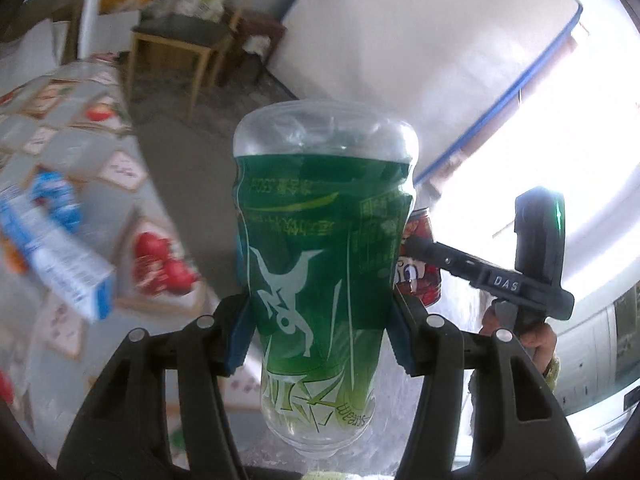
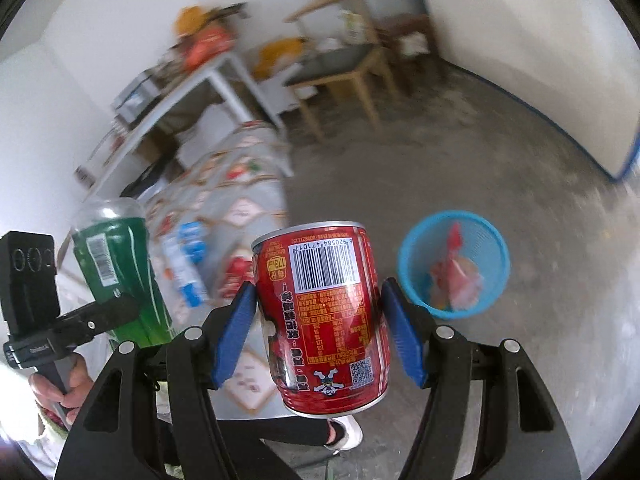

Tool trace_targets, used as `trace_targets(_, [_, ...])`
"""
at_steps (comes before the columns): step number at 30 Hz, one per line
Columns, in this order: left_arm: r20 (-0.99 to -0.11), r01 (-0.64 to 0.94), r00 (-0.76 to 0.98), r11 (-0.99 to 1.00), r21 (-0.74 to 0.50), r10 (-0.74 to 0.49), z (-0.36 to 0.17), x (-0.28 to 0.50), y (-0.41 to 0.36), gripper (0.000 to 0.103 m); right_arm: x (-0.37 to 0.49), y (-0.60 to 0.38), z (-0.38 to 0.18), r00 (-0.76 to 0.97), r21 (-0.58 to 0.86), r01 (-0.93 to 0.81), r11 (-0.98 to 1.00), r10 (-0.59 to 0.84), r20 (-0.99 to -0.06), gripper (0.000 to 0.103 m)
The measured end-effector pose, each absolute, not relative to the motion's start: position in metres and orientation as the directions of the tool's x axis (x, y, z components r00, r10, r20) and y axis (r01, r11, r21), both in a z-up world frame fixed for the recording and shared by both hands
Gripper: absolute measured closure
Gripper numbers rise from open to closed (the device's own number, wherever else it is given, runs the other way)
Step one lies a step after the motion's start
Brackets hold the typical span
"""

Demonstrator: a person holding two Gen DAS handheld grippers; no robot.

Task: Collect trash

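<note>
My left gripper (image 1: 320, 336) is shut on a clear plastic bottle with a green label (image 1: 320, 264), held upside down in the air; the bottle also shows in the right wrist view (image 2: 120, 272). My right gripper (image 2: 320, 332) is shut on a red drink can (image 2: 324, 316), held upside down above the floor; the can peeks out behind the bottle in the left wrist view (image 1: 420, 272). A blue mesh trash basket (image 2: 416, 276) with pink and red wrappers inside stands on the concrete floor, just right of the can.
A table with a fruit-print cloth (image 2: 240, 216) (image 1: 80, 152) lies to the left, with a blue-and-white carton (image 1: 60, 264) on it. A wooden chair (image 2: 344, 76) and a white desk (image 2: 200, 92) stand at the back. A white mattress (image 1: 420, 52) leans on the wall.
</note>
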State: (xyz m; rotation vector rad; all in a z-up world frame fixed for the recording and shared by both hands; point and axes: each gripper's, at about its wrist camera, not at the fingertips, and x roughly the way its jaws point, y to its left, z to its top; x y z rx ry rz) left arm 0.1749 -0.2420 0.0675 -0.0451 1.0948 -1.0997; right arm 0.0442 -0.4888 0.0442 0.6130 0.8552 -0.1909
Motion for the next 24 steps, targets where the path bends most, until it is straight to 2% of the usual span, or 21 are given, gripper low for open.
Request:
trace_targets(7, [-0.770,0.670,-0.081,0.537,-0.512,-0.633,0.012,0.199,-0.336,0.049,0.053,-0.561,-0.035,0.582,0.479,0.536,0.695,0.106,-0.806,0.040])
trace_targets(15, [-0.829,0.653,-0.118,0.586,-0.480,-0.547,-0.030,0.233,-0.425,0.049,0.100,-0.616,-0.098,0.506,0.445,0.646,0.620,0.087,-0.858,0.039])
trace_targets(17, [-0.825,0.630,-0.105,0.604,-0.488,-0.556,-0.035,0.247,-0.438,0.038,0.115,-0.632,-0.115,0.490,0.430,0.669,0.606,0.076,-0.868,0.039])
trace_targets(18, [-0.827,0.620,-0.093,0.618,-0.483,-0.554,-0.037,0.250,-0.442,0.028,0.122,-0.640,-0.126,0.485,0.432,0.674,0.599,0.083,-0.871,0.038])
trace_targets(24, [-0.804,0.571,-0.094,0.630,-0.526,-0.586,-0.041,0.259,-0.419,0.027,0.144,-0.649,-0.178,0.431,0.397,0.716,0.575,0.084,-0.898,0.038])
